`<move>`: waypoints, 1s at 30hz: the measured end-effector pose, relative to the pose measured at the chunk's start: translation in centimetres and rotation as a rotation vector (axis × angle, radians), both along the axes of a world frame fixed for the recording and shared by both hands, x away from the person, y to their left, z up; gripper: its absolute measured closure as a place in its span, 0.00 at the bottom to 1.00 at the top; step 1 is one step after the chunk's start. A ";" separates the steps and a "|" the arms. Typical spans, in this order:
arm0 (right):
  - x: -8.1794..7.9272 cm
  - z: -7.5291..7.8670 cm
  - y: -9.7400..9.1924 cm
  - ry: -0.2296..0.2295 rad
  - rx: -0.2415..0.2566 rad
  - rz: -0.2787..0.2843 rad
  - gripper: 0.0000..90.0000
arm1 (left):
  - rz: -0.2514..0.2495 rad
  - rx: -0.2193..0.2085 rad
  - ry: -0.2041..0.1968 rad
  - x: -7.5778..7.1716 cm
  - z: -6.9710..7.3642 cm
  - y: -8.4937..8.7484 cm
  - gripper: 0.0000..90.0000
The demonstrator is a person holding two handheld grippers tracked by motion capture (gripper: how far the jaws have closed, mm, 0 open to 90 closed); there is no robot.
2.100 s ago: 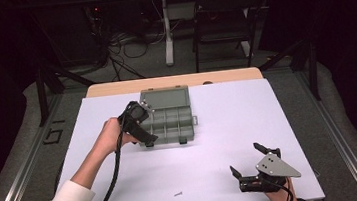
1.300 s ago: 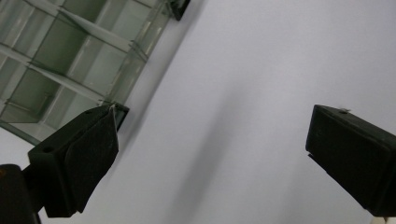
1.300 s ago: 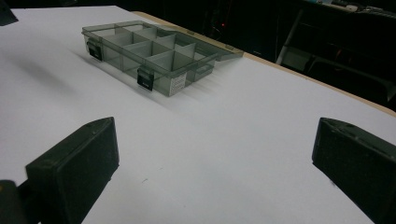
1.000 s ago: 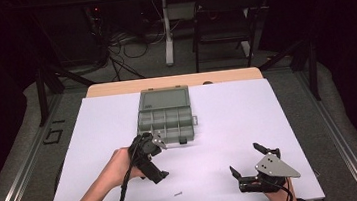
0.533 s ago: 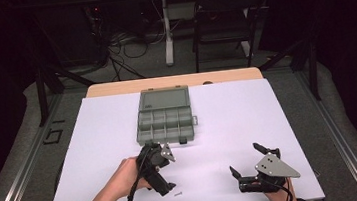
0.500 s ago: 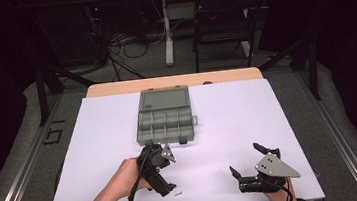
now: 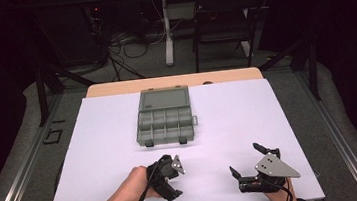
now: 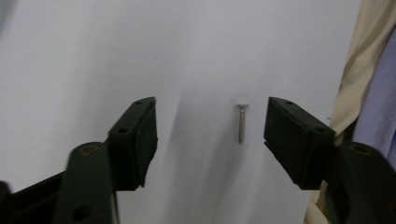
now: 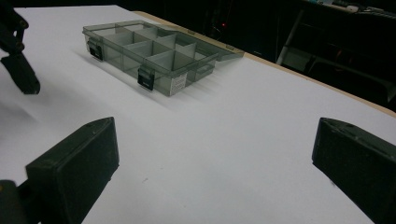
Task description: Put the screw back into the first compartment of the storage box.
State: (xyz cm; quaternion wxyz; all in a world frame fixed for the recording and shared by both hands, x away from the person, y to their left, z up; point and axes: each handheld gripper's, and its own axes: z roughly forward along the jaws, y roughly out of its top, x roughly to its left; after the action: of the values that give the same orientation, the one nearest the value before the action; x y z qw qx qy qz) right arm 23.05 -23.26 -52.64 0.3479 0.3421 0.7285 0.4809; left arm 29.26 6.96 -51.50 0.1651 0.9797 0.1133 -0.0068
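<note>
White bench under your left gripper [image 8: 210, 135] holds a screw [image 8: 241, 123], light, stiff, thin, apt to slip; jaws apart, just closing, should pinch its shank.

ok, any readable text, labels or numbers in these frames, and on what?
White sticker on the front wall of the organizer box: printed lines there, too small and blurred to read.
Small mark on the box's lid: too small to read.
Screw, white table sheet, both grippers: no text visible.
</note>
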 end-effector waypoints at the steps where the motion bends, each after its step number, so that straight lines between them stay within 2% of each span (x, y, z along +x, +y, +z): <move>1: 0.0 0.0 0.0 0.000 0.000 -0.001 0.00 | -0.009 0.000 0.006 -0.1 -0.1 -0.1 0.48; 9: 0.0 0.0 0.0 0.005 0.000 0.002 0.00 | -0.053 0.016 0.030 -0.4 -0.6 -0.5 0.70; 15: 0.0 0.0 0.0 0.006 0.000 0.000 0.00 | -0.070 0.032 0.038 -0.6 -1.0 -0.8 0.79; 17: 0.0 0.0 0.0 0.002 0.001 -0.002 0.00 | -0.082 0.051 0.029 -0.7 -1.1 -0.9 0.82; 20: 0.0 0.0 0.0 0.009 -0.005 -0.004 0.00 | -0.078 0.062 -0.005 -1.1 -1.2 -1.1 0.86; 23: 0.0 0.0 0.0 0.002 -0.003 -0.006 0.00 | -0.084 0.074 -0.012 -1.0 -1.1 -1.2 0.90; 27: 0.0 0.0 0.0 0.000 -0.001 -0.007 0.00 | -0.066 0.047 0.014 -0.6 -1.1 -0.8 0.98; 29: 0.0 0.0 0.0 0.001 -0.001 -0.007 0.00 | -0.061 0.030 0.023 -0.5 -1.2 -0.6 0.98; 30: 0.0 0.0 0.0 0.005 -0.004 -0.007 0.00 | -0.062 0.036 0.026 -0.4 -1.2 -0.6 0.98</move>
State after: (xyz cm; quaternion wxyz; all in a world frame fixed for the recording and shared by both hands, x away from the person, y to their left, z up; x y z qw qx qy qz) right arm 23.04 -23.25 -52.64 0.3485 0.3450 0.7292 0.4772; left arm 28.83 6.35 -52.67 0.1455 0.9854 0.0852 -0.0228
